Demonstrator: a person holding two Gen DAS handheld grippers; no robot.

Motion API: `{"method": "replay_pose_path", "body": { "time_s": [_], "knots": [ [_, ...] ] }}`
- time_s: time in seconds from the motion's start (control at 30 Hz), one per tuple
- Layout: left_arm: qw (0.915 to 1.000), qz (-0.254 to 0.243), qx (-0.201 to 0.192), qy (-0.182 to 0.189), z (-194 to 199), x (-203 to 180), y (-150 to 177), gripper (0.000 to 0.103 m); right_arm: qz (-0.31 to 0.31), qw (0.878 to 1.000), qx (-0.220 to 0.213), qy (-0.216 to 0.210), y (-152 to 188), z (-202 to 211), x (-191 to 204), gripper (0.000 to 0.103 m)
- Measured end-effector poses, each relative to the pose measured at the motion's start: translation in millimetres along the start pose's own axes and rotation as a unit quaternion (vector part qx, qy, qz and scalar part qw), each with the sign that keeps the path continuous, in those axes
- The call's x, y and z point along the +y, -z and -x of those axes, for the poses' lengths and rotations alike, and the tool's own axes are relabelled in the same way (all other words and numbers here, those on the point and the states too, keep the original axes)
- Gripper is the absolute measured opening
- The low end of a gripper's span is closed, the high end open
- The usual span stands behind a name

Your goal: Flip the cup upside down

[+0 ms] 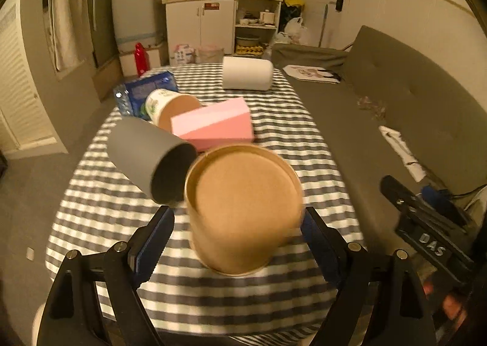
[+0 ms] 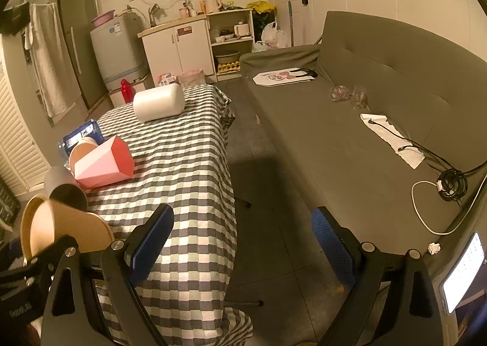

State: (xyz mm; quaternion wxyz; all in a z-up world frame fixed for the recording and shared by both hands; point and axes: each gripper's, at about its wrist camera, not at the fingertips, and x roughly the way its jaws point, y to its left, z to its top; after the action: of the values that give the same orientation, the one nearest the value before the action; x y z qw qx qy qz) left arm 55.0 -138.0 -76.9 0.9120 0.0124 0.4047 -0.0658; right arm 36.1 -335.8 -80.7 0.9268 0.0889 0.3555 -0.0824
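A brown paper cup (image 1: 243, 209) stands between the fingers of my left gripper (image 1: 237, 239) on the checked tablecloth (image 1: 100, 209), its flat bottom facing up and its wide rim down. It looks slightly blurred. The left jaws are spread wide: the right pad is at the cup's side, the left pad stands clear of it. The cup also shows in the right wrist view (image 2: 61, 227) at the lower left. My right gripper (image 2: 243, 242) is open and empty, over the table's right edge and the floor.
A grey cup (image 1: 149, 157) lies on its side just left of the brown cup. Behind it are a pink box (image 1: 213, 127), a printed paper cup (image 1: 170, 105), a blue packet (image 1: 146, 90) and a white cylinder (image 1: 246, 73). A grey sofa (image 2: 365, 120) runs along the right.
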Motion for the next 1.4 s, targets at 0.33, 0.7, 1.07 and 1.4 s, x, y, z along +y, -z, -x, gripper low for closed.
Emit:
{"method": "replay_pose_path", "body": {
  "time_s": [0.33,0.7,1.07,1.4],
  "knots": [
    [0.9999,-0.014,0.002,0.010,-16.9,2.1,1.7,0.088,0.007,1.000,0.008,-0.003,0.6,-6.7,6.2,0.092],
    [0.9990,-0.026,-0.029,0.022,-30.3,-8.4,-15.2,0.079,0.005,1.000,0.013,-0.003,-1.1,-14.8,6.9,0.092],
    [0.9988,-0.028,-0.033,0.024,-47.5,-10.4,-16.6,0.079,0.007,1.000,0.016,-0.008,-2.9,-21.0,11.6,0.092],
    [0.9982,-0.040,-0.041,0.021,-26.6,-6.7,-14.3,0.087,0.002,1.000,0.001,-0.011,-7.3,-11.6,16.8,0.092]
  ]
}}
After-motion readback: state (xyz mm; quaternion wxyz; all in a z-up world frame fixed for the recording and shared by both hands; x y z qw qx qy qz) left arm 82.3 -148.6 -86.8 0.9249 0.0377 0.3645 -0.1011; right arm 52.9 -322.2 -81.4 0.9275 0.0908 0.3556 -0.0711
